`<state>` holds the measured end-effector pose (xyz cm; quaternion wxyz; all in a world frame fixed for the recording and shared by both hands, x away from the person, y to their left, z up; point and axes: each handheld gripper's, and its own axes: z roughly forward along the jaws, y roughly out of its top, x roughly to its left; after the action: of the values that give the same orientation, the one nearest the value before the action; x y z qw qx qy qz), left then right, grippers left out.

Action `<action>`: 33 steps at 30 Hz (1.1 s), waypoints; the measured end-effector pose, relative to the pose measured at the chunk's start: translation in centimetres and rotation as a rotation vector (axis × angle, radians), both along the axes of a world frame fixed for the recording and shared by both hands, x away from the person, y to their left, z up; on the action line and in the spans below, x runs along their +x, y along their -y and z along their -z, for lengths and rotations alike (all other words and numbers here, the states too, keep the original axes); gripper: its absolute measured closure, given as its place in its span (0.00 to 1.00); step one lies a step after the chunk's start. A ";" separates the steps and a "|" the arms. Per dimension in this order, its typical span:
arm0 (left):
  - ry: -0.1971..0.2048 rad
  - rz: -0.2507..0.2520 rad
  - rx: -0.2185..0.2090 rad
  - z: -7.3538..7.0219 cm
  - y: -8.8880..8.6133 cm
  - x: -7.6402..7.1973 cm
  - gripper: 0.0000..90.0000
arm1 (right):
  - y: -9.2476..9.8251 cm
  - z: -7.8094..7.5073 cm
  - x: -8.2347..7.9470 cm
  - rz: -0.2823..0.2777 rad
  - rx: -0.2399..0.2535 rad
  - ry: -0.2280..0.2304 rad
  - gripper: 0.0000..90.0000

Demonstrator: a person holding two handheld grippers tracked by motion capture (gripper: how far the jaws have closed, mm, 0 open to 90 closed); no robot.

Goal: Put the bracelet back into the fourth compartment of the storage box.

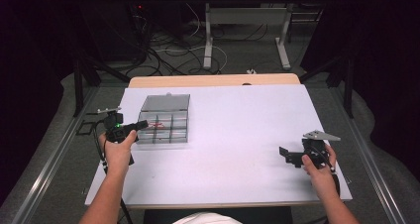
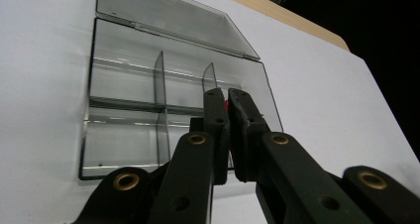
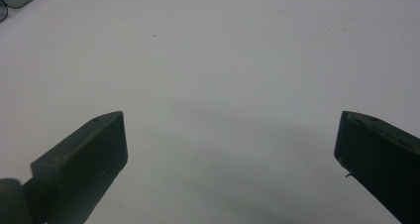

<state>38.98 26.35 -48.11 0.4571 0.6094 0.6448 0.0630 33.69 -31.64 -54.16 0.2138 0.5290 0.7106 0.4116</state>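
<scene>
Left hand-held gripper (image 2: pixel 229 96) over box's (image 2: pixel 124 140) near edge

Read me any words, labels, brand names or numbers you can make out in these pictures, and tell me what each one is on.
No readable text in any view.
The clear compartment box carries no label, and its open lid is plain.
The left gripper, jaws shut on a small red thing, bears no lettering, only brass rivets.
The right gripper has plain black jaws.
The white table is unmarked.

The high view looked forward and down on the desk (image 1: pixel 237 135). Both gripper views skimmed it closely; the high and left gripper views shared the clear box (image 1: pixel 163 120).
</scene>
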 end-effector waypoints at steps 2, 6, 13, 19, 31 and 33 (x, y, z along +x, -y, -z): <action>0.010 -0.013 0.004 0.2 -0.2 0.2 0.97 | 0.0 0.0 0.0 -0.005 0.000 -0.006 0.00; 0.009 -0.018 0.024 0.4 -0.6 0.3 0.97 | 0.0 0.0 0.0 -0.008 0.000 -0.006 0.00; -0.008 -0.022 0.044 1.0 -1.3 0.4 0.97 | 0.0 0.0 0.0 -0.008 -0.001 -0.009 0.00; -0.004 -0.037 0.047 1.4 -1.8 0.5 0.97 | 0.0 0.0 0.0 -0.010 -0.003 -0.007 0.00; -0.025 -0.038 0.067 1.9 -2.2 0.6 0.97 | 0.0 0.0 0.0 -0.010 -0.002 -0.009 0.00; -0.021 -0.041 0.070 2.0 -2.2 0.7 0.97 | 0.0 0.0 0.0 -0.012 -0.006 -0.008 0.00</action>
<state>39.68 28.57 -50.14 0.4271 0.6122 0.6595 0.0885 33.71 -31.68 -54.21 0.2101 0.5259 0.7157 0.4088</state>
